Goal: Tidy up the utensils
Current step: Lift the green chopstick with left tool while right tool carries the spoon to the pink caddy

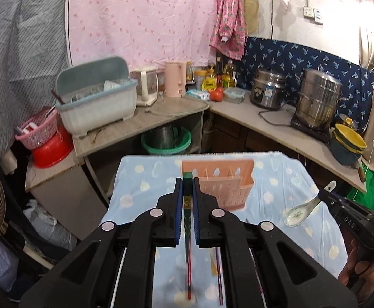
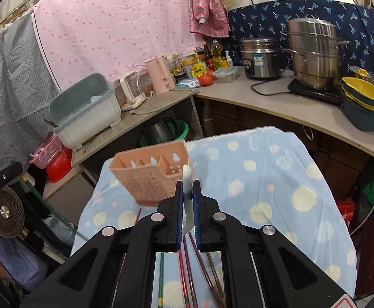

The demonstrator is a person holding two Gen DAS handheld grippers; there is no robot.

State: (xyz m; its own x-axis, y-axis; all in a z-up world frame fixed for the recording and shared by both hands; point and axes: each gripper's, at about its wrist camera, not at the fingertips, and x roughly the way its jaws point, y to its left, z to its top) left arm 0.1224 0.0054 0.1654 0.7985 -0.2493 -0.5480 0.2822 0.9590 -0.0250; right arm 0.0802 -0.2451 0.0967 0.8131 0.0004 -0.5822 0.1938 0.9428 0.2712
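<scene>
A pink slotted utensil holder stands on the blue dotted cloth of the table. My left gripper is shut on a chopstick with a green top end and red shaft, held above the cloth just in front of the holder. My right gripper is shut on the handle of a white ceramic spoon, right of the holder; the spoon also shows in the left wrist view. Several chopsticks lie on the cloth below the right gripper.
An L-shaped counter behind the table carries a dish drainer box, kettles, bottles, a rice cooker, a steel steamer pot and stacked bowls. A fan stands at the left. Basins sit under the counter.
</scene>
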